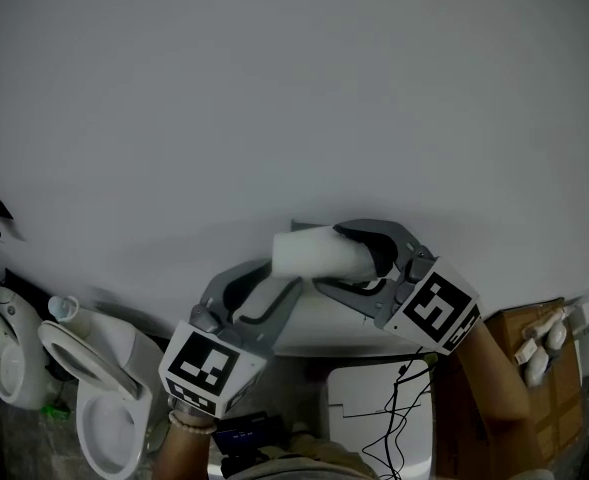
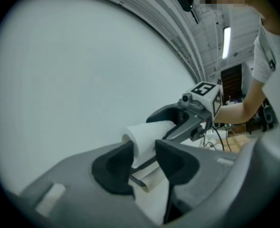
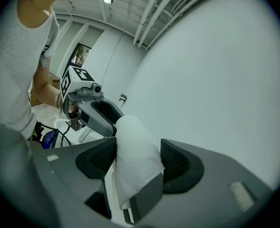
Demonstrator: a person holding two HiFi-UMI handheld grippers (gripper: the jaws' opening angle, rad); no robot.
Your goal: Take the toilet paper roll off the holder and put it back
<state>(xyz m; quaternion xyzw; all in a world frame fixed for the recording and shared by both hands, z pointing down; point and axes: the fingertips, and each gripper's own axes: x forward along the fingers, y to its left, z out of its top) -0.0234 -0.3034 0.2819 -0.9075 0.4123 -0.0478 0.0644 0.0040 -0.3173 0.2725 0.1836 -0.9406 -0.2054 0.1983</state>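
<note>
One toilet paper roll [image 1: 309,253] is noted mid-frame against the wall, clenched by the right gripper [image 3: 139,151] jaws just over one grey holder [image 3: 147,196]. The left gripper [image 2: 144,158] jaws are held apart, released, at the roll's end. Two grippers are counted; the roll is judged not yet seated and released.

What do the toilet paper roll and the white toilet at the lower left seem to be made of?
Toilet paper roll: soft white tissue paper, matte; its loose end drapes and wrinkles in the right gripper view. Toilet: probably glazed ceramic, perhaps with a plastic seat; smooth, white, rounded surfaces with a slight sheen, but too small to be sure.
</note>
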